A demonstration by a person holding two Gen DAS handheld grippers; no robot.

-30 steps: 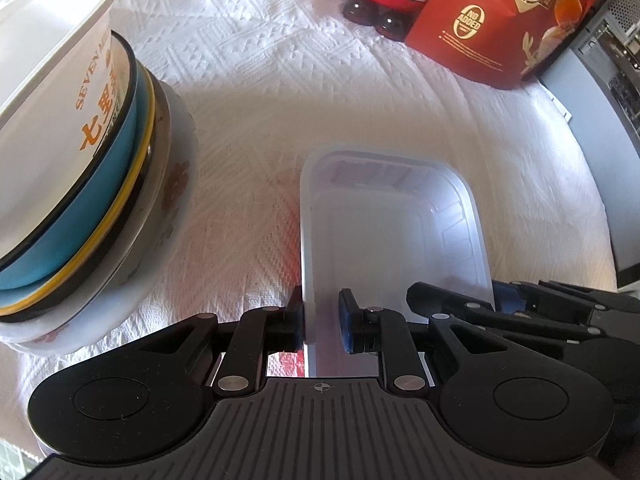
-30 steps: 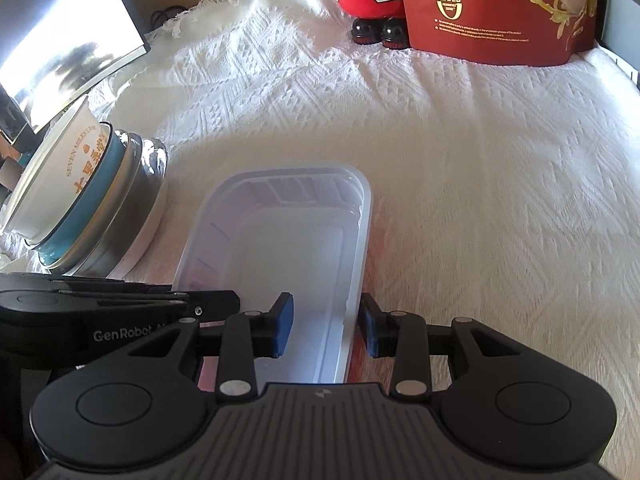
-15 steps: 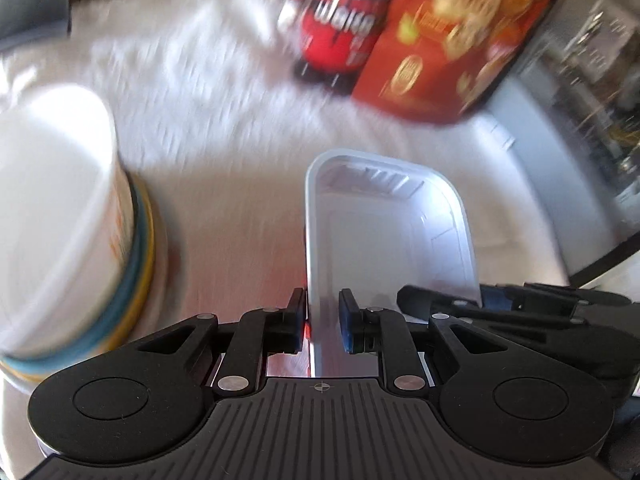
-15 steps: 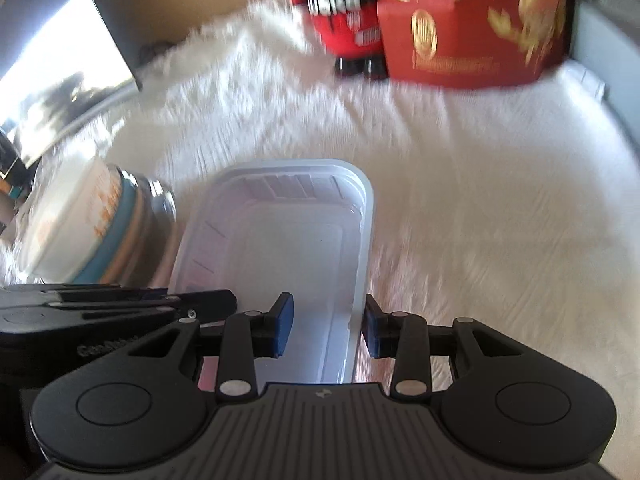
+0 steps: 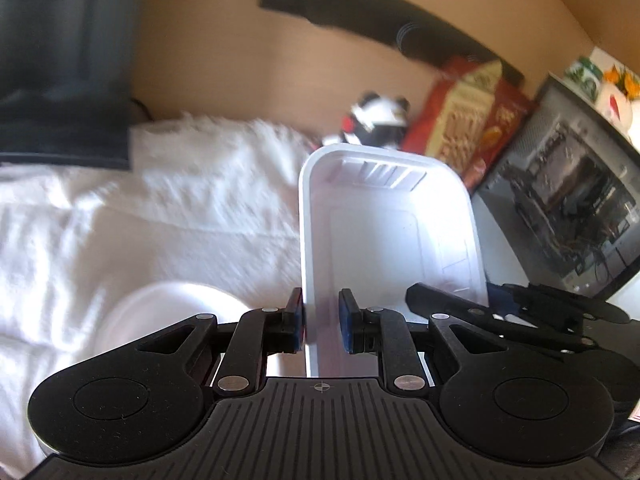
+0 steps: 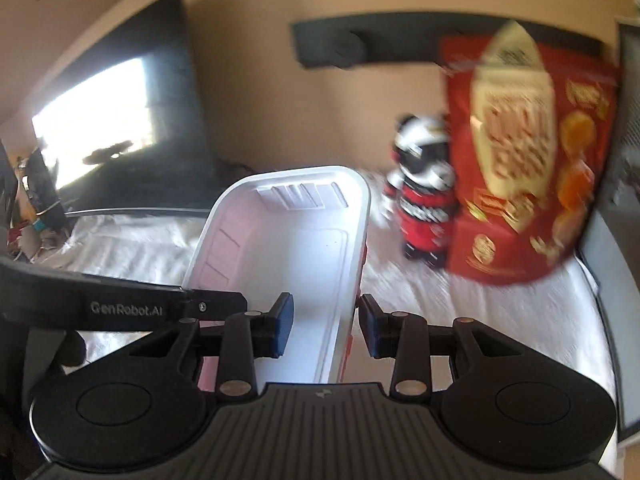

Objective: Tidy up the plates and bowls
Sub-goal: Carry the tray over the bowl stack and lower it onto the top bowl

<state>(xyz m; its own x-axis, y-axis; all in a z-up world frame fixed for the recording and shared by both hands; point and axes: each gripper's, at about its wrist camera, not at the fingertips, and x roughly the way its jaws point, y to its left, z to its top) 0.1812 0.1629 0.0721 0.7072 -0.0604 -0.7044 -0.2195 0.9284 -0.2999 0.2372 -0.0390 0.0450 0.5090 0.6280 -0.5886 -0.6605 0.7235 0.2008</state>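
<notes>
Both grippers are gripping one white plastic tray (image 5: pixel 384 240), carrying it in the air above the surface (image 5: pixel 120 220), which is covered with a white textured cloth (image 6: pixel 460 300).

Left gripper (image 5: pixel 322 324): the fingers (image 5: pixel 295 322) are clenched on the tray's left long wall near its near end, one blue pad outside the wall, the other inside. The left pad is touching the rim; the inner pad's contact is hard to make out.

Right gripper (image 6: pixel 326 326): the fingers (image 6: pixel 370 330) are straddling the tray's right long wall near the near end, one pad inside, one outside, closed down on it. In the right wrist view the left gripper's black body is showing at the left edge, just beside the tray.

The tray is sitting level-ish, open side up, empty inside, with its far short end pointing toward the back of the scene.

A white bowl (image 5: pixel 168 312) is sitting on the cloth below and left of the tray, apart from it, partly hidden by the left gripper.

At the back: a red snack bag (image 6: pixel 528 152) is standing upright, and a red, black and white toy figure (image 6: pixel 424 204) is standing just beside it on its left. A dark monitor (image 6: pixel 116 128) is standing at the far left, and a computer case (image 5: pixel 568 216) at the right edge. The background is motion-blurred.
</notes>
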